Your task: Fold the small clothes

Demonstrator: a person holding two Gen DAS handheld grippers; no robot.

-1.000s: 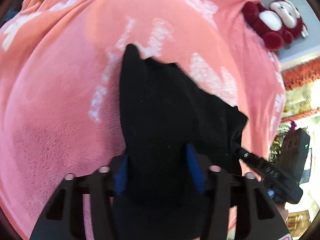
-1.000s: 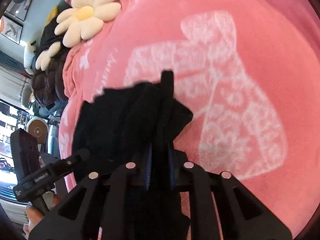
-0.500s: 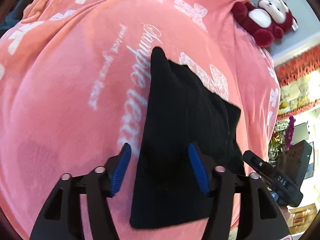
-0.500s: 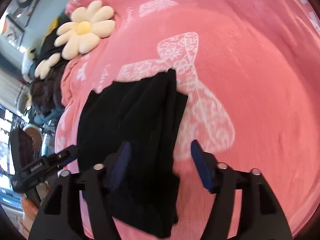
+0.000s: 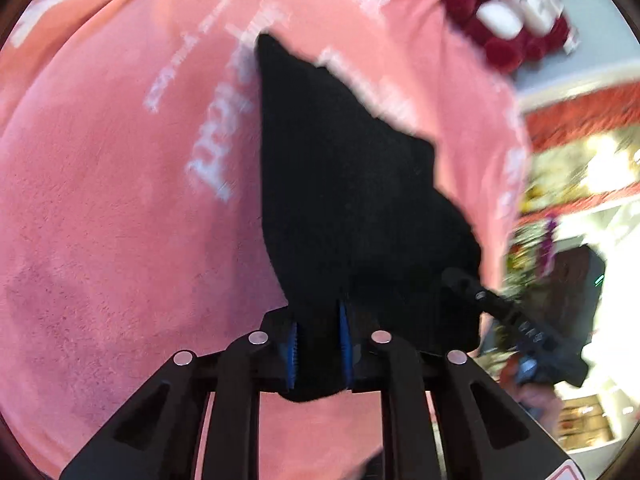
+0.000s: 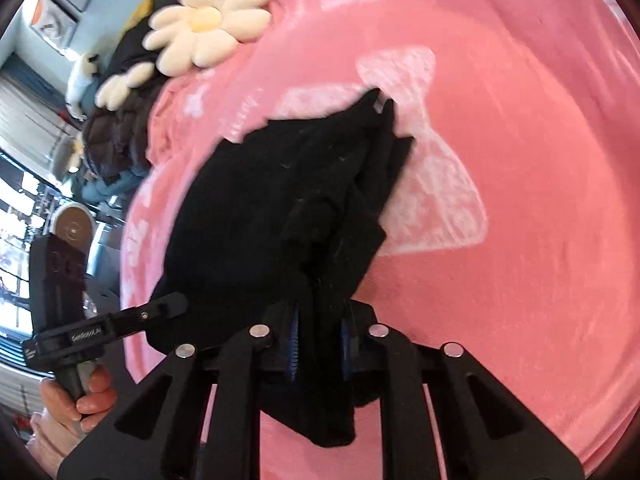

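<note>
Both tongs, L (image 5: 318,344) & R (image 6: 318,346), clamp black garment (image 5: 352,184); only R view shows daisy cushion (image 6: 206,24).

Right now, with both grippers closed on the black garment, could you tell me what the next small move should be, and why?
Probably lift both near corners together and carry them toward the far edge. The left gripper and right gripper each pinch the black garment's near edge, while the rest lies bunched on the pink blanket.
</note>
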